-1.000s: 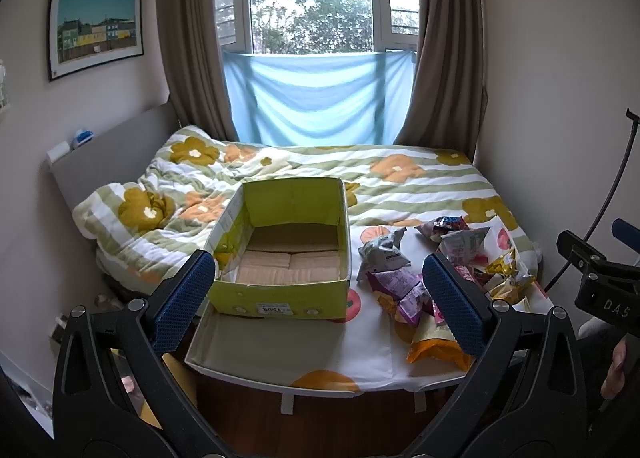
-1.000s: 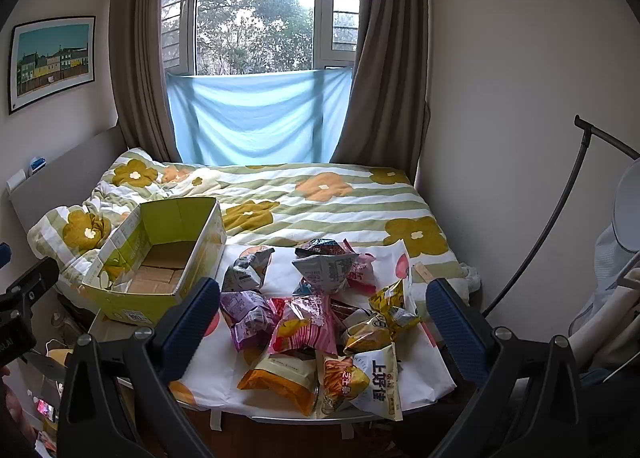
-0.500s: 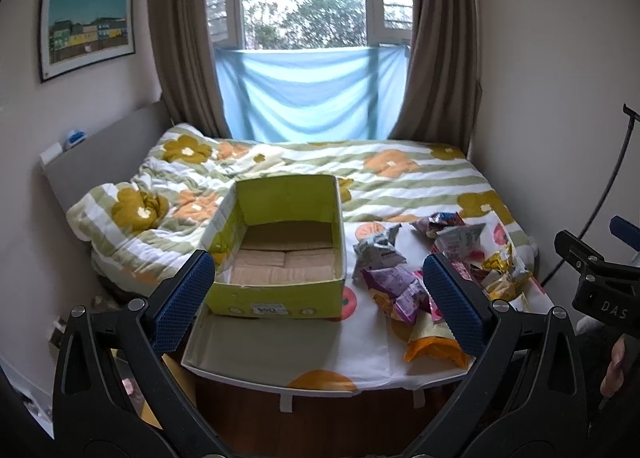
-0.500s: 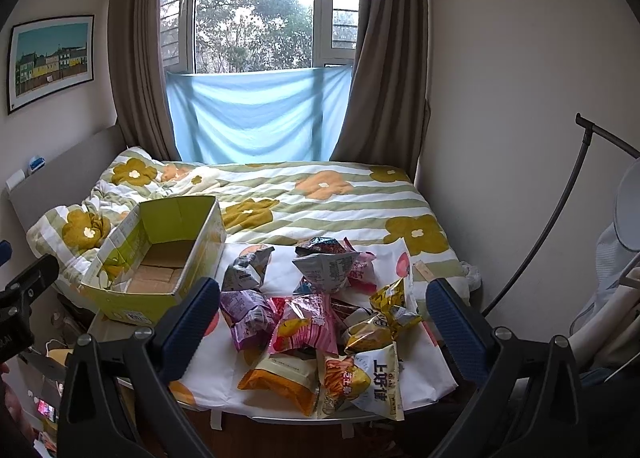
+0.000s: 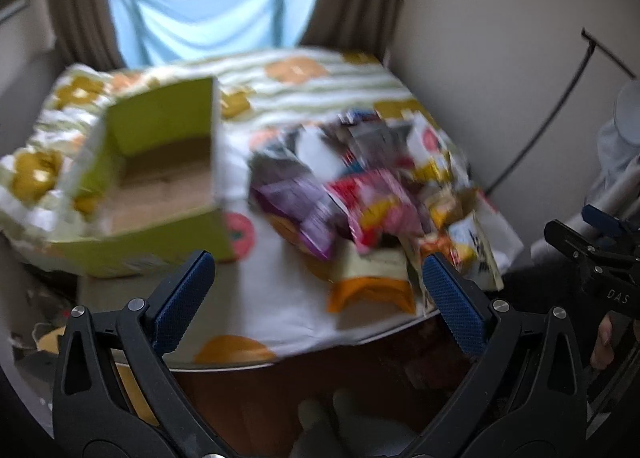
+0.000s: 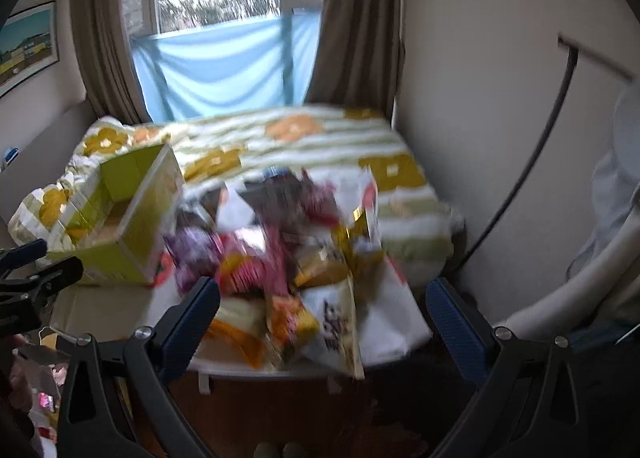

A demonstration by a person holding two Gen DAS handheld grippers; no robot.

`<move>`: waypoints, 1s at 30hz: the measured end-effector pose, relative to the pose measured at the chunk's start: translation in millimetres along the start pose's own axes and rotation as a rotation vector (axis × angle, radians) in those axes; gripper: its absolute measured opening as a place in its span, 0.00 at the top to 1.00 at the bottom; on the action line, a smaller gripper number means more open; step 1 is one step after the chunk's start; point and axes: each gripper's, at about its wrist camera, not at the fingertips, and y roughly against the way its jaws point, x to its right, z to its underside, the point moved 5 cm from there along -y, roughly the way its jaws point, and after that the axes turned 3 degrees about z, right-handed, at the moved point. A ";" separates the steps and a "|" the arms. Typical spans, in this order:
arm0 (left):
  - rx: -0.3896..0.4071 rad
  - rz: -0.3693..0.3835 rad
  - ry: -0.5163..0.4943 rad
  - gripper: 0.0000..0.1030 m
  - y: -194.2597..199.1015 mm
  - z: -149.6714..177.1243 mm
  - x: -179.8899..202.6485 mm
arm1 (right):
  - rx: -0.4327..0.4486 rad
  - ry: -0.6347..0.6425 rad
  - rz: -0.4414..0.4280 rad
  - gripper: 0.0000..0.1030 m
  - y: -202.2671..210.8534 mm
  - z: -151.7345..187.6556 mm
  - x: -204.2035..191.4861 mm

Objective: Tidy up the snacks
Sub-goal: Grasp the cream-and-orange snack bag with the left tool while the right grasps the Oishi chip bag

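Hovering off the foot of the bed, the left gripper (image 5: 316, 298) has its blue-padded jaws spread wide with nothing between them, and the right gripper (image 6: 324, 316) matches it, gaping and empty as well. Both views are smeared with motion blur, so fine detail is lost. Look at the heap of crinkly foil snack packets (image 6: 280, 258), purple, pink, orange and white, piled loose on the white sheet at the near end of the bed, just beside the open yellow-green cardboard box (image 5: 160, 178). That box shows only its bare brown floor from the left wrist camera; no packet visible inside it. So by my reading the job is barely begun: nothing sorted, the whole pile left to move. An orange-and-white packet (image 5: 370, 282) lies nearest the edge of the bed, between the left fingers in the frame, and looks the likeliest first pick.
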 end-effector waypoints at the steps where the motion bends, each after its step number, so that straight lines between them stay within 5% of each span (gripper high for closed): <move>1: -0.026 0.024 0.008 0.00 -15.0 2.6 4.0 | -0.036 -0.007 -0.025 0.00 -13.3 8.0 5.4; 5: -0.119 0.102 0.027 0.00 -67.8 14.1 19.4 | -0.123 -0.022 -0.114 0.00 -49.3 17.9 20.1; 15: -0.306 0.143 0.069 0.00 -170.6 42.9 31.6 | -0.304 0.015 -0.321 0.00 -140.7 43.7 17.2; 30: -0.379 0.202 0.187 0.06 -208.5 76.7 30.3 | -0.398 0.040 -0.426 0.01 -177.4 53.6 10.1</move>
